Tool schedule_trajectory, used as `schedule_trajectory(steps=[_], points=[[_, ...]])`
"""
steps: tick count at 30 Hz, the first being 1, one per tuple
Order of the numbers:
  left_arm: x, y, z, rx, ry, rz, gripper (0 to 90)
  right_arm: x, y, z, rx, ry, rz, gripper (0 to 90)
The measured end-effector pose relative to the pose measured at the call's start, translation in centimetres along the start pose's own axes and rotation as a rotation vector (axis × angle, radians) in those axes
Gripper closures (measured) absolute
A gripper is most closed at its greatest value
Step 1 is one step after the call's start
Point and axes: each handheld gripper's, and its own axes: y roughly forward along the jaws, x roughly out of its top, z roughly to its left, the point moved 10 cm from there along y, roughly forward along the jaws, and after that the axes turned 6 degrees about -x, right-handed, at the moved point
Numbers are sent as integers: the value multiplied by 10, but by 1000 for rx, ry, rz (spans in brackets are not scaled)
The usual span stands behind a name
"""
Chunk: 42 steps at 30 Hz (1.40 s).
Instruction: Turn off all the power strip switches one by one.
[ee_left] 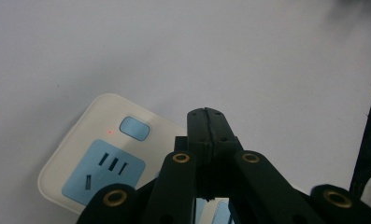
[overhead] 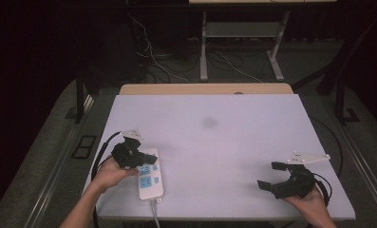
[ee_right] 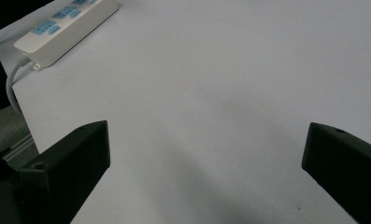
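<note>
White table (overhead: 233, 142), floor cables (overhead: 153, 57)

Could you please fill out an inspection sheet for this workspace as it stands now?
Surface: white table top, one faint dark smudge.
Job's things: white power strip with blue sockets, flat near the front left edge; small red light lit beside its blue switch.
Clutter: nothing seen.
Grippers: left gripper shut, empty, over the strip; right gripper open, empty, at front right.
Cables: strip's white cord runs off the front edge.
Surroundings: dark floor, loose cables, a metal stand.
</note>
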Motion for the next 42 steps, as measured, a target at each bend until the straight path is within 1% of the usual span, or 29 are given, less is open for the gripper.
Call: schedule_trajectory(steps=[7, 12, 21, 23, 33, 39, 42], points=[[6, -4, 3, 8, 0, 10, 890, 0, 0, 0, 0, 3, 2, 9], [11, -8, 4, 15, 13, 23, 890, 0, -1, -1, 0, 3, -2, 10], [18, -11, 11, 27, 6, 25, 888, 0, -1, -1, 2, 3, -1, 9], [19, -12, 14, 32, 5, 31, 876, 0, 0, -1, 2, 1, 0, 9], [22, -13, 22, 40, 3, 35, 888, -1, 0, -1, 2, 1, 2, 9], [22, -10, 27, 46, -6, 38, 888, -1, 0, -1, 2, 1, 3, 10], [21, -8, 28, 45, -3, 50, 889, -1, 0, -1, 4, 2, 6, 10]])
